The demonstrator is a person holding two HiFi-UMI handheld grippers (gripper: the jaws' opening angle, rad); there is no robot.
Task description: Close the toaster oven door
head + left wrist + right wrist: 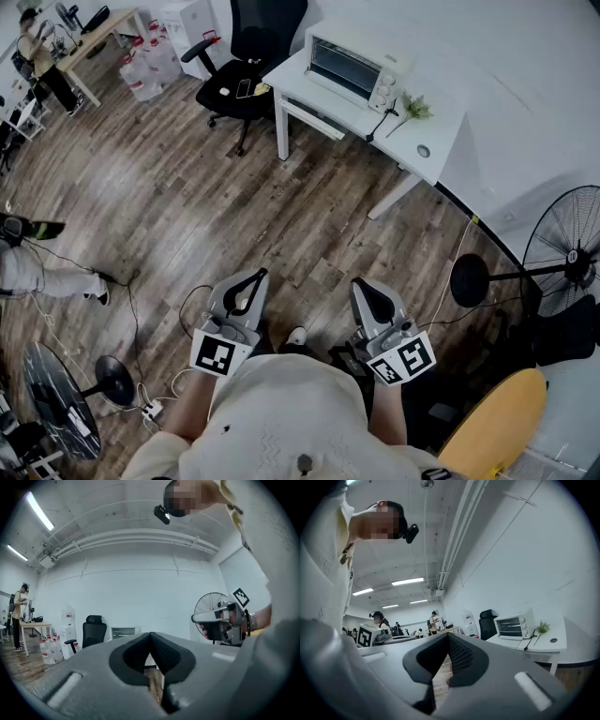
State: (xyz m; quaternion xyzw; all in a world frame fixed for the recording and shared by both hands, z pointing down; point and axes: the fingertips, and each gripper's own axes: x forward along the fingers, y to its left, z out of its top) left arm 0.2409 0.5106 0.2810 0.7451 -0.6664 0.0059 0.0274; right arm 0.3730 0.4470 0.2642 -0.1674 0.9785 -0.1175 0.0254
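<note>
The white toaster oven [352, 61] stands on a white table [441, 131] across the room, far from both grippers. Its glass door looks upright against the front. It also shows small in the left gripper view as the toaster oven [123, 632] and at right in the right gripper view as the toaster oven [514, 624]. My left gripper [255, 277] and right gripper [361, 286] are held close to my body above the wooden floor, pointing level toward the table. The left gripper [150, 634] is shut with nothing in it. The right gripper [448, 637] is shut and empty too.
A black office chair [246, 66] stands left of the table, and a small plant [415, 108] sits on it. Standing fans [572, 248] are at right, another fan [56, 398] at lower left with cables. Water bottles [145, 66] and a person [37, 56] are far left.
</note>
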